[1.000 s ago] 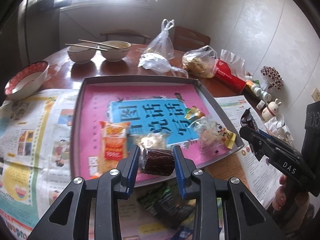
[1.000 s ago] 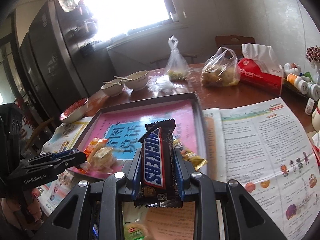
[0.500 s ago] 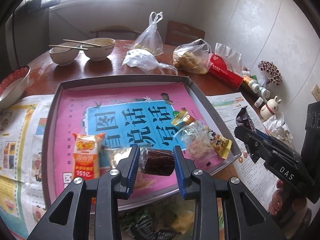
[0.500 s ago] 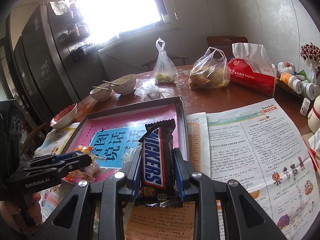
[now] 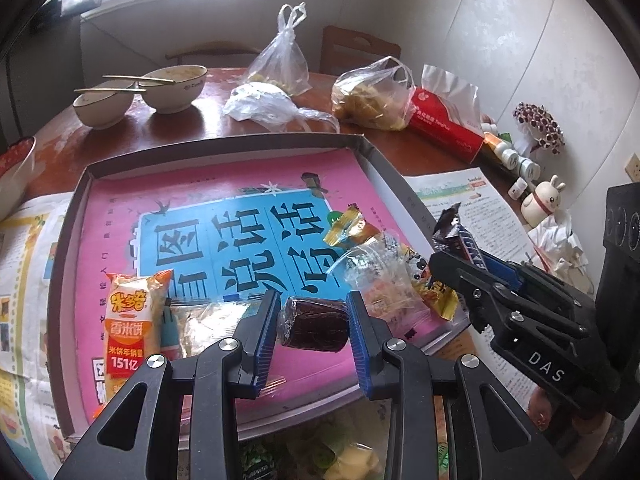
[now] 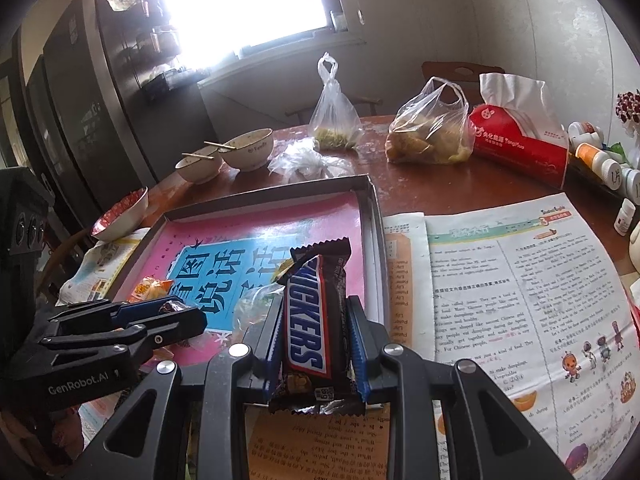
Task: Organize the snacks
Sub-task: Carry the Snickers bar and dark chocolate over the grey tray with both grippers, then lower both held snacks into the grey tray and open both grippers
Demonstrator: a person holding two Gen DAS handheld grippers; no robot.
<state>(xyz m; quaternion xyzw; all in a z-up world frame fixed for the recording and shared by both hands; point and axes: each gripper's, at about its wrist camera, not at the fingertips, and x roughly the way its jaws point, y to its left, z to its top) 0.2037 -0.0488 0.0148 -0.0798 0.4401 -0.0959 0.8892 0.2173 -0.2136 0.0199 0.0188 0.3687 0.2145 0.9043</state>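
Note:
My left gripper (image 5: pixel 313 320) is shut on a dark brown wrapped cake (image 5: pixel 314 324) and hangs over the near part of the shallow tray (image 5: pixel 224 146). The tray has a pink and blue printed lining. On it lie an orange rice-cracker pack (image 5: pixel 129 320), a clear-wrapped snack (image 5: pixel 208 326), a gold candy (image 5: pixel 348 226) and a clear bag of snacks (image 5: pixel 380 280). My right gripper (image 6: pixel 314 334) is shut on a Snickers bar (image 6: pixel 310 320), held upright above the tray's near right corner (image 6: pixel 370 216). Each gripper shows in the other's view.
Two bowls (image 5: pixel 140 90) with chopsticks, tied plastic bags (image 5: pixel 372 98) and a red tissue pack (image 5: pixel 444 120) stand beyond the tray. Small bottles (image 5: pixel 512 158) and a rabbit figure (image 5: pixel 542 202) line the right wall. Newspaper (image 6: pixel 520 300) covers the table right of the tray. More snacks (image 5: pixel 340 456) lie below my left gripper.
Both grippers have moved forward and a little lower over the tray, still gripping their snacks. The tray now fills more of each view.

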